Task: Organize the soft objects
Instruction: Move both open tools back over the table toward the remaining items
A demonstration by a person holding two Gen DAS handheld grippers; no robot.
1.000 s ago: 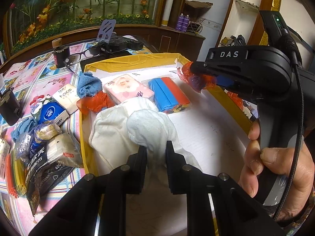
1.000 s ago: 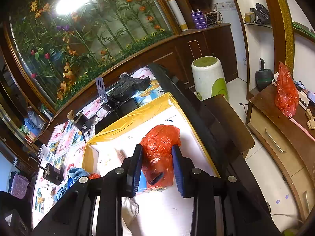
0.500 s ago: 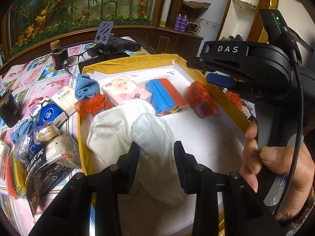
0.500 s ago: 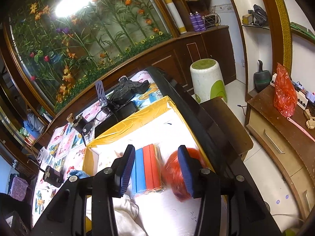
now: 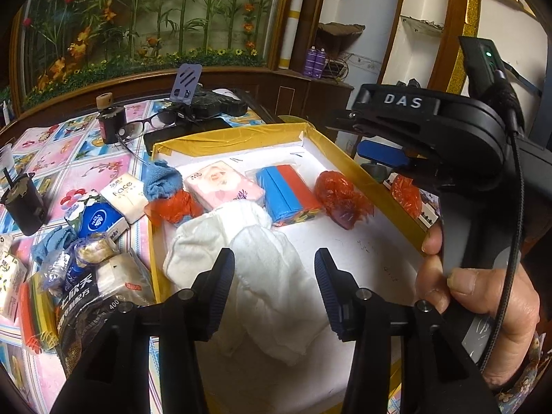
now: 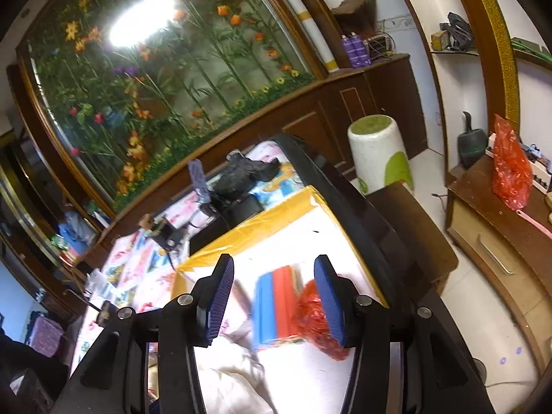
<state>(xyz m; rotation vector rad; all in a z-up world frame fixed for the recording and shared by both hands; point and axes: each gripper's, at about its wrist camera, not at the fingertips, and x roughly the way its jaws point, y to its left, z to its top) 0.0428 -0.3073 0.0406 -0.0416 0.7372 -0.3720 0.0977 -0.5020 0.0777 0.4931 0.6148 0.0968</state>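
The left gripper (image 5: 274,286) tilts down over the yellow-rimmed white tray (image 5: 372,186), jaws parting, the crumpled white cloth (image 5: 262,269) lying loose between them, unpressed. The right gripper (image 6: 272,296), held by a hand (image 5: 483,293) above the tray's right rim, is also opening and grips nothing; the red crinkled plastic bag (image 5: 341,198) rests inside the tray below it.

A: Where is there room in the yellow-rimmed tray (image 5: 386,196)?
B: The bare white floor on its right, in front of the red plastic bag (image 5: 341,197). The white cloth (image 5: 262,272) fills the left; tissue pack (image 5: 223,186) and blue-red pack (image 5: 289,189) line the back
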